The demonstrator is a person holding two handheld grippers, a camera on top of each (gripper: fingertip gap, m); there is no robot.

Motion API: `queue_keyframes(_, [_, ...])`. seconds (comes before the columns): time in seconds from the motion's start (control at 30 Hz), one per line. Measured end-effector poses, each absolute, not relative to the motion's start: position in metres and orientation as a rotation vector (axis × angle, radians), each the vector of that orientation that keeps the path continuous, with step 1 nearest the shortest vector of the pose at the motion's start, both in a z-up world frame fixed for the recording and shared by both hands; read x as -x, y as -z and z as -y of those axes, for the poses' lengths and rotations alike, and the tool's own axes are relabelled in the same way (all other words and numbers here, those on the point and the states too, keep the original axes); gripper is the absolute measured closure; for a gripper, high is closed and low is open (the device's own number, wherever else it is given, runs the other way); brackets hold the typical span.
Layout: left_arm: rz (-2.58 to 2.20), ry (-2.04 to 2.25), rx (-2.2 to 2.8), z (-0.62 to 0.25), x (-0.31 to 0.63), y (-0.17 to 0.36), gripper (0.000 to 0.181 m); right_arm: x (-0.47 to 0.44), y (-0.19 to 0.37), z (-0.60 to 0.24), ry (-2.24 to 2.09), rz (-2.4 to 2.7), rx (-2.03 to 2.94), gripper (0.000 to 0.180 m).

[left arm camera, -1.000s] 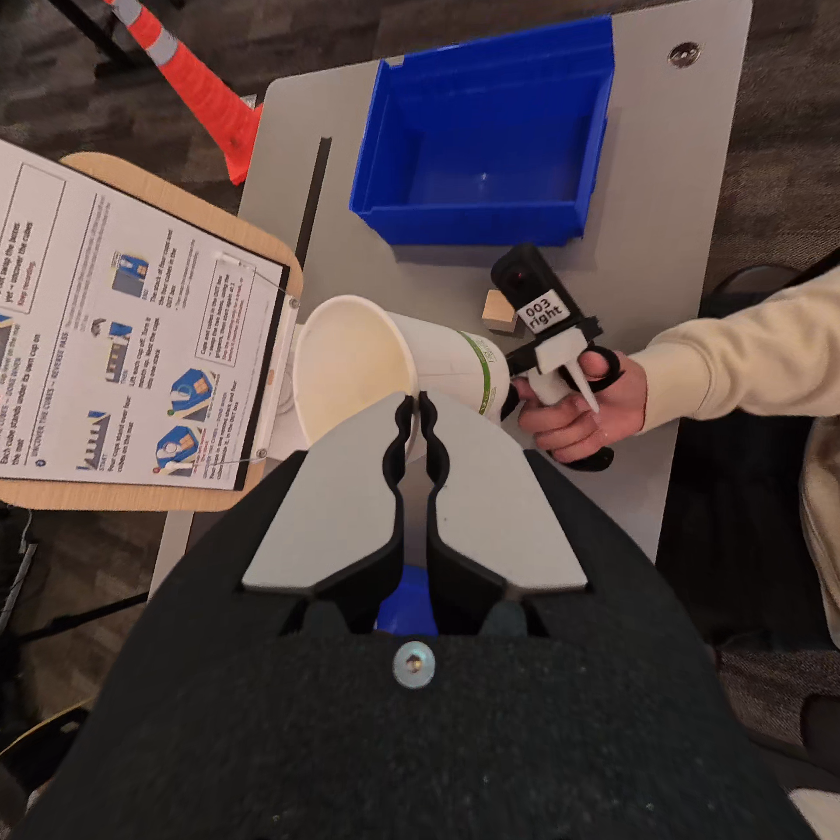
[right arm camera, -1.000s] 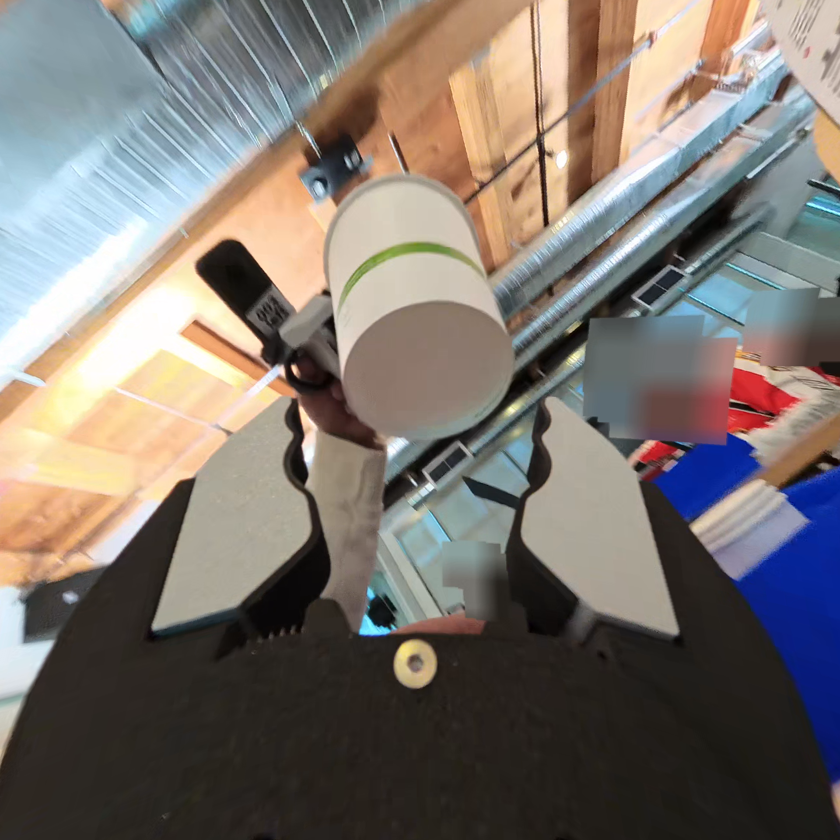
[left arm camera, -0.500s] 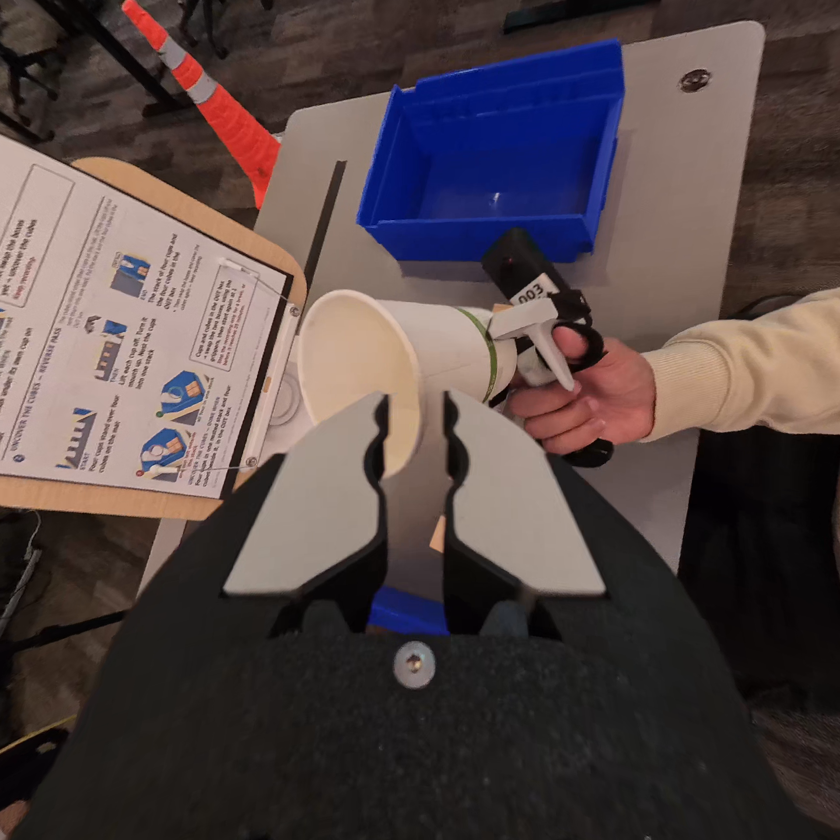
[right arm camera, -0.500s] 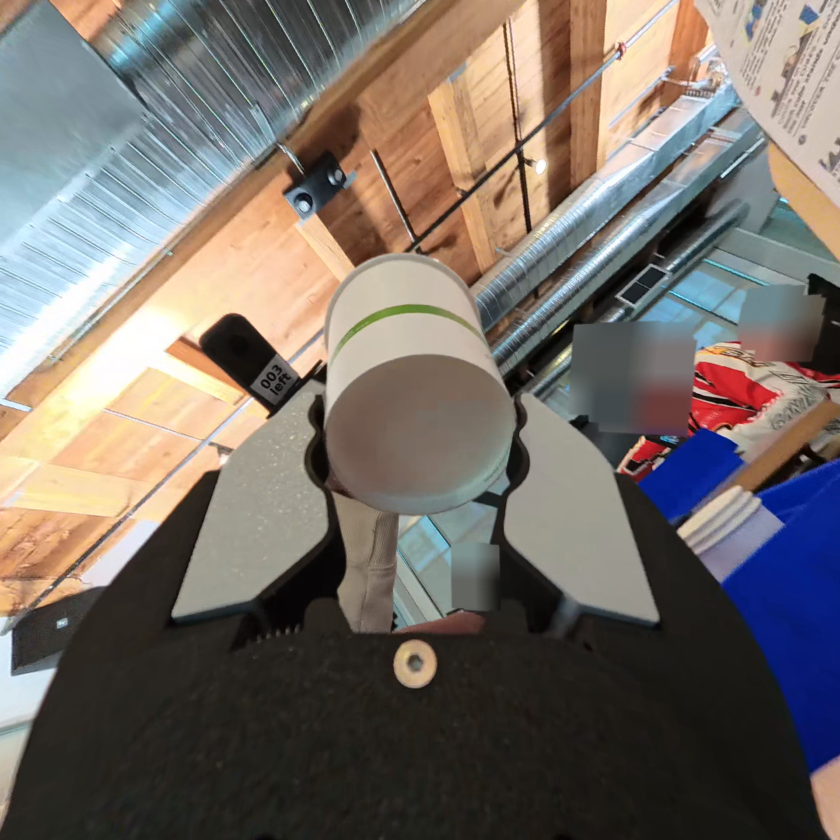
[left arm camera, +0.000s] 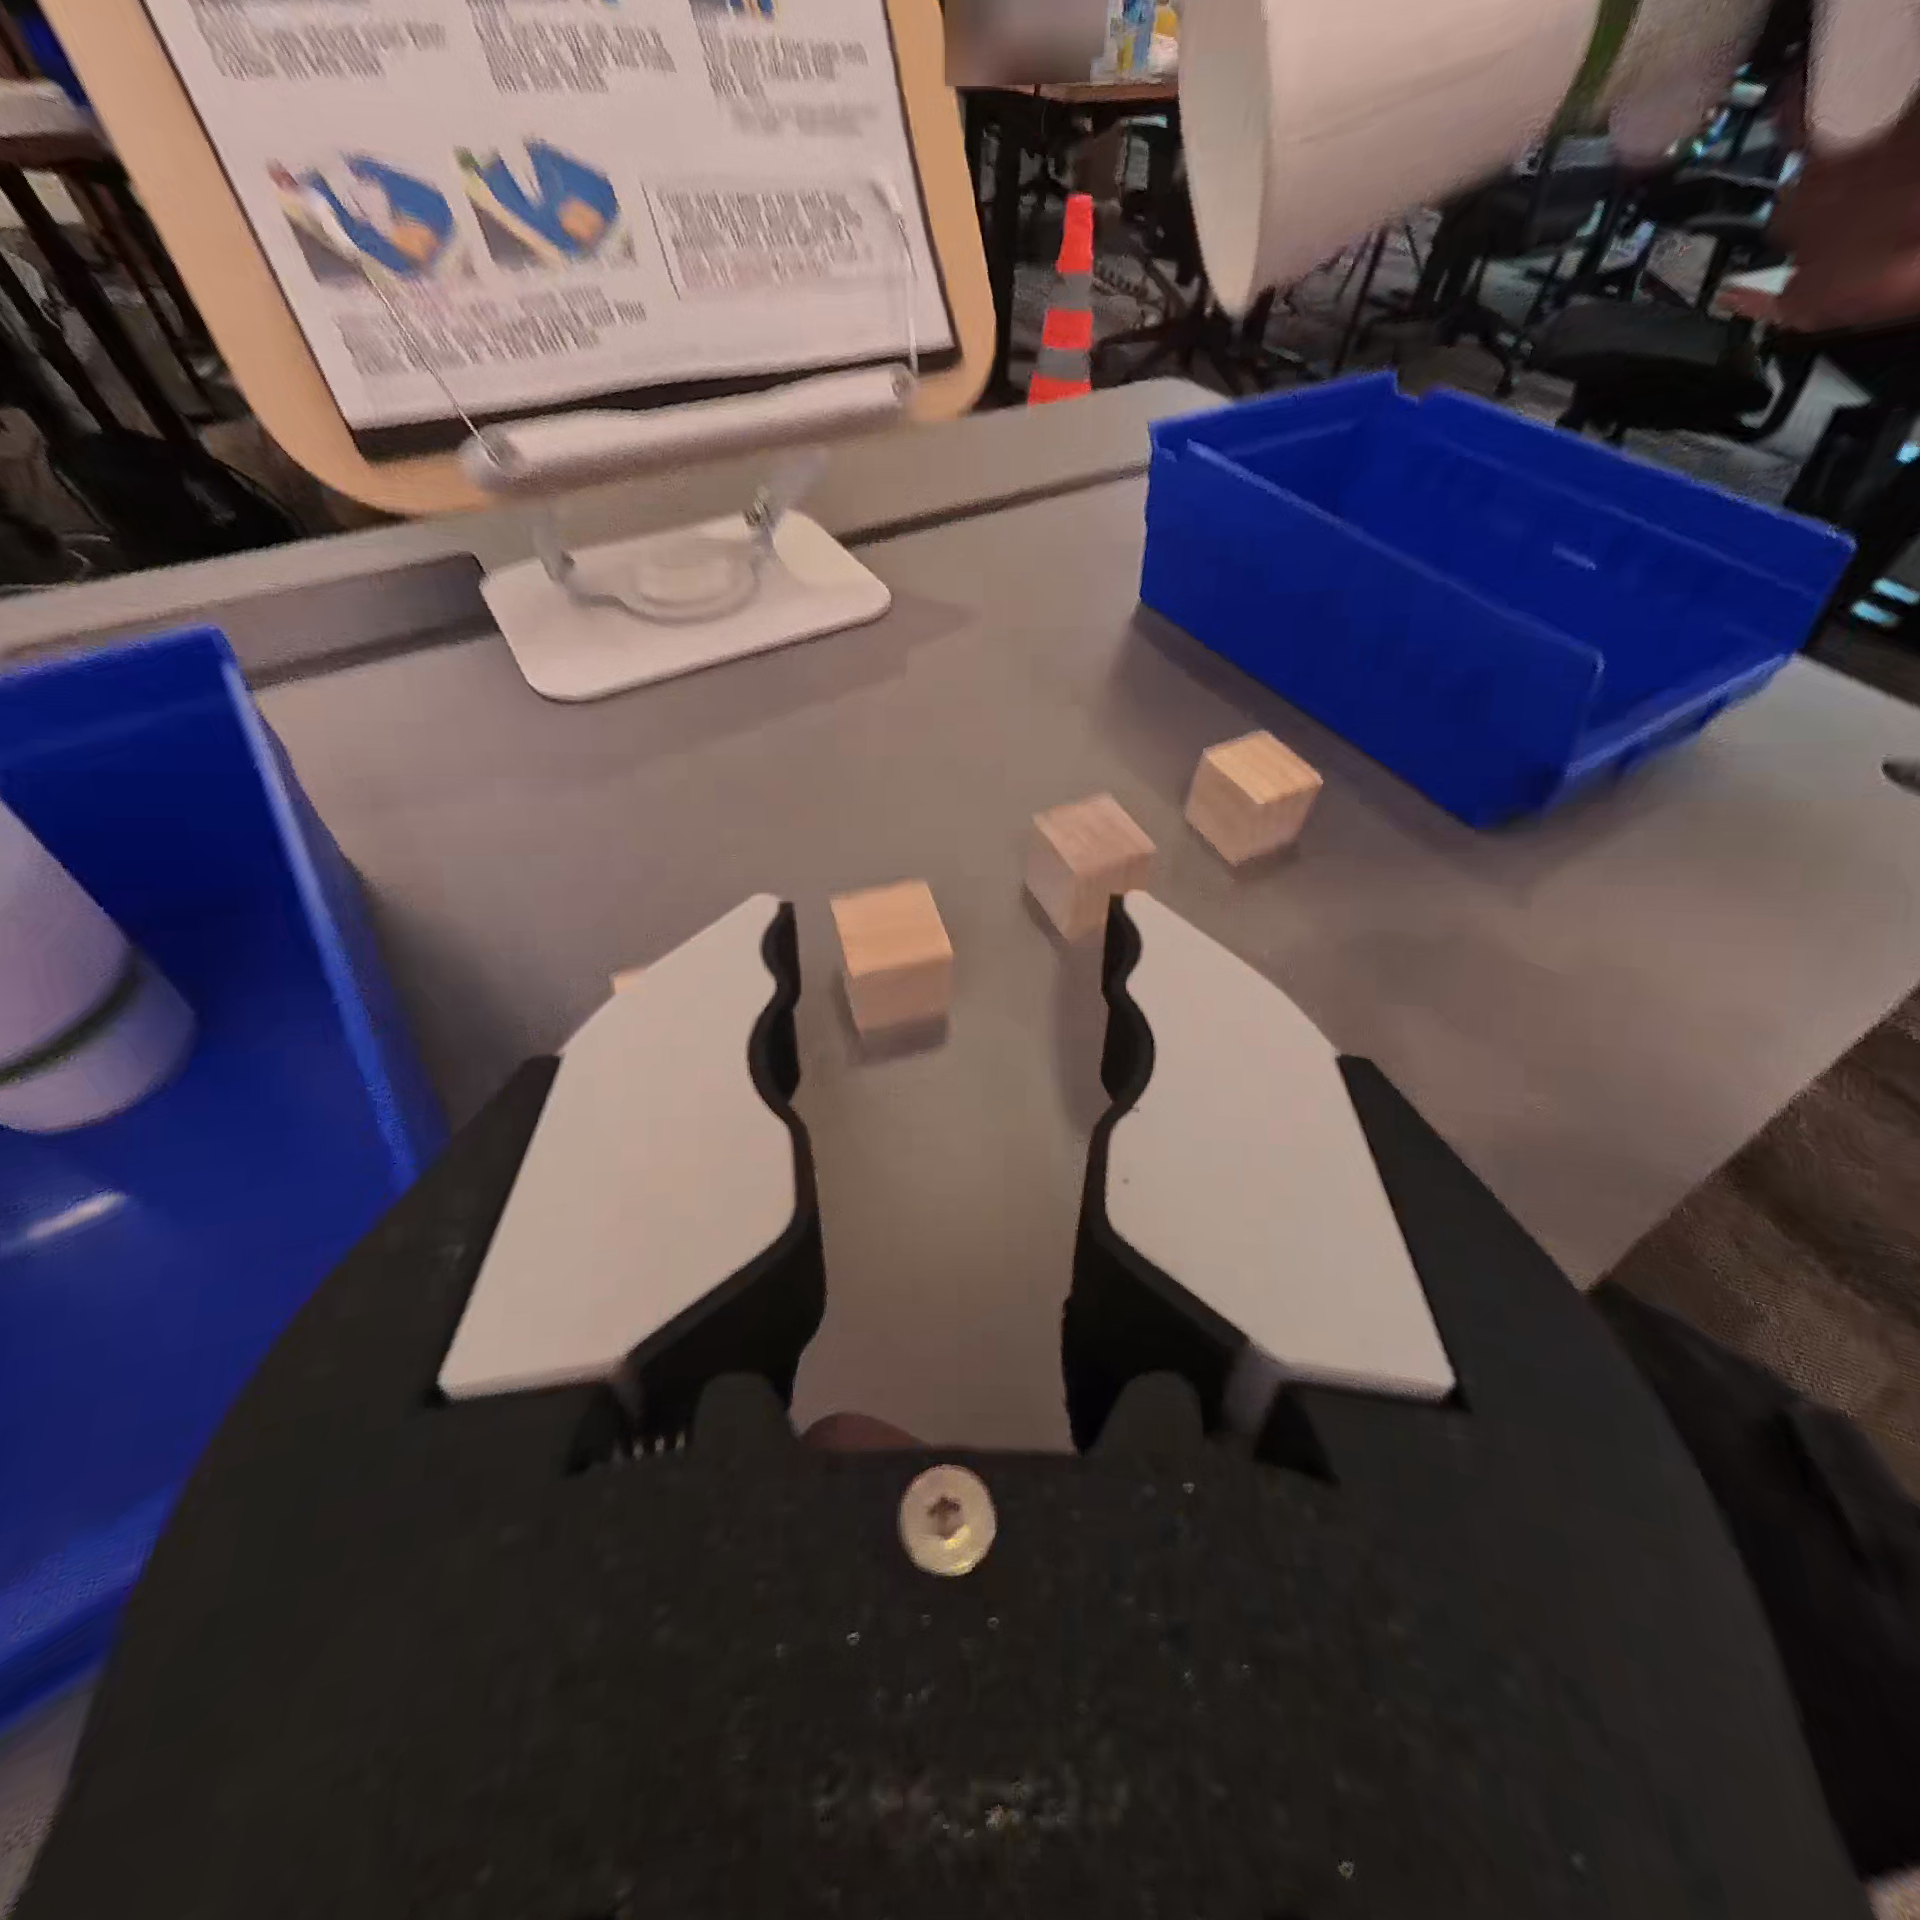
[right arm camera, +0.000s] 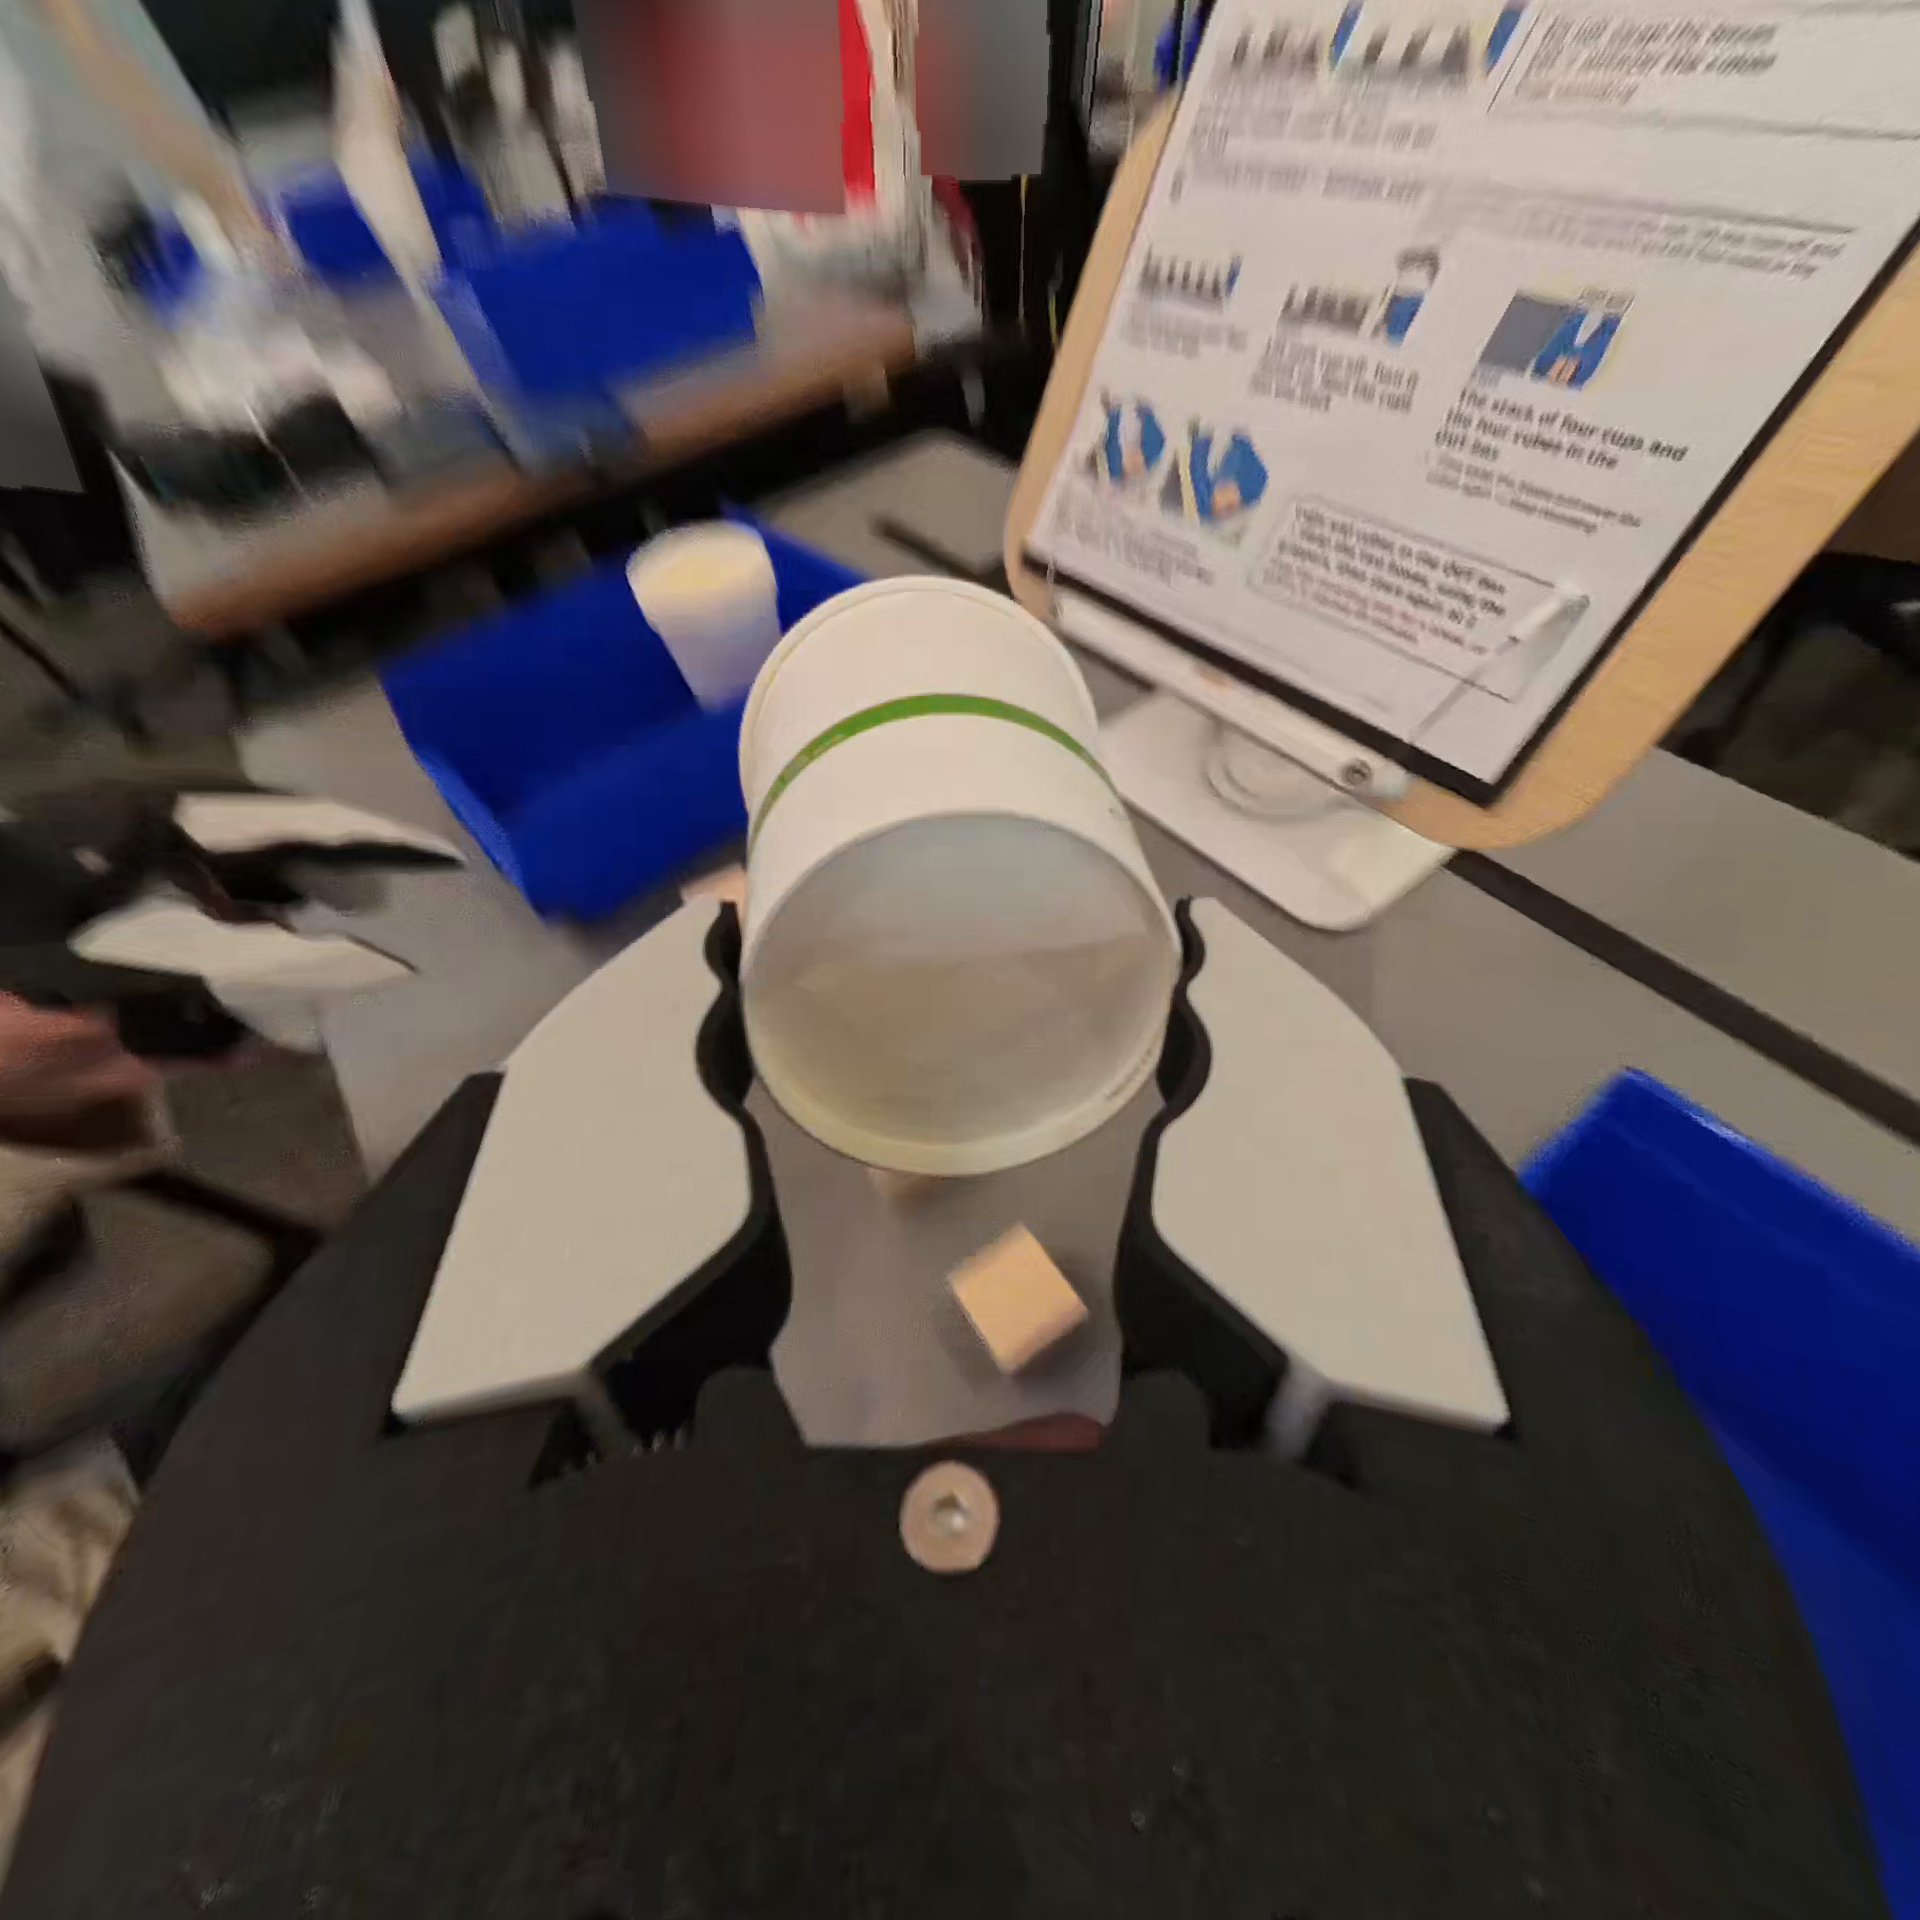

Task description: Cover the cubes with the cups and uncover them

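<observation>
My right gripper (right arm camera: 956,925) is shut on the base end of a white paper cup with a green stripe (right arm camera: 925,769) and holds it on its side above the grey table (left arm camera: 987,707), base toward the camera. The same cup, blurred, shows at the top right of the left wrist view (left arm camera: 1351,135). My left gripper (left arm camera: 948,925) is open and empty, low over the table. Three wooden cubes (left arm camera: 894,961) (left arm camera: 1086,862) (left arm camera: 1252,795) lie in a row beyond its fingertips. A further cube (left arm camera: 629,979) peeks from behind the left finger. One cube (right arm camera: 1013,1309) lies under the held cup.
An empty blue bin (left arm camera: 1455,613) stands at the right. A second blue bin (left arm camera: 208,883) at the left holds stacked white cups (right arm camera: 707,613). An instruction board on a white stand (left arm camera: 582,208) is at the table's back edge. An orange cone (left arm camera: 1070,301) stands beyond on the floor.
My left gripper let go of the cup's rim, opened wide and dropped low over the cubes. My right gripper closed on the cup's base and swung down from facing the ceiling to facing the table.
</observation>
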State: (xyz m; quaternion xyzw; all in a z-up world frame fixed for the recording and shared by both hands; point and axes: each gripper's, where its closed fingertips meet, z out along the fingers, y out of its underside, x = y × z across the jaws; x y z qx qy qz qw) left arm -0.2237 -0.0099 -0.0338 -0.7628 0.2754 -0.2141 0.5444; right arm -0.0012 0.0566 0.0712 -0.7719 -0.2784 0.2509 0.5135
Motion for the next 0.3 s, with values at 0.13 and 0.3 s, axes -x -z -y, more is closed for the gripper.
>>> queue_keyframes(0.13, [-0.742,0.403,1.825,0.037,0.227,0.075,0.125,-0.018,-0.03,-0.054,-0.27,1.119,2.115,0.102])
queue_keyframes(0.3, [-0.772,0.416,1.833,0.048,0.231,0.078,0.125,-0.018,0.028,-0.053,-0.072,1.438,2.339,0.102])
